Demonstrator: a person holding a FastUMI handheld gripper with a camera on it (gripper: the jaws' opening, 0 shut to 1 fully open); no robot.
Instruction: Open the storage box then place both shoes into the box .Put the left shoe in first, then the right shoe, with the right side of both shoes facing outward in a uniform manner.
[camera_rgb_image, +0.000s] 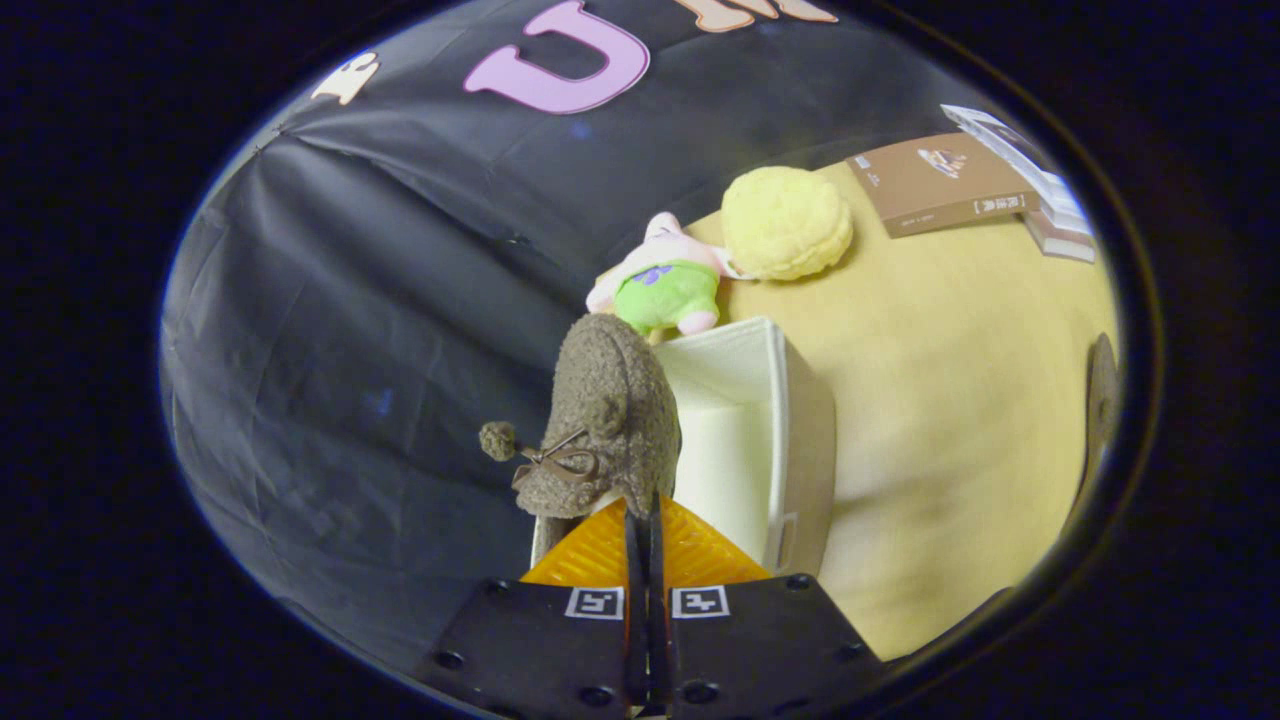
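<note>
While the heel end of the shoe (605, 420) is hidden behind the fingers, its fuzzy brown upper is seen rising just ahead of them toward 12 o'clock, with a small pompom and a thin bow hanging off it at 9 o'clock. The gripper (642, 520) is seen with its jaws drawn almost together, only a thin slit left between them, and the shoe's lower edge appears pinched there; the actual contact is covered by the fingers and cannot be made out surely. Which shoe of the pair it is cannot be told. Just at 3 o'clock of the shoe, the white storage box (800, 420) is seen open, its inside pale and bare where visible, its near end cut off by the fingers. Beyond the box, at 12 o'clock, a pink and green plush toy (668, 285) is laid on the yellow table (950, 400), touching a yellow fluffy ball (786, 223) at its 2 o'clock. Farther toward 2 o'clock, a brown book (935, 182) and a partly cut-off stack of books (1050, 205) are found. A dark round object (1102, 385) at 3 o'clock is too cropped to identify.
</note>
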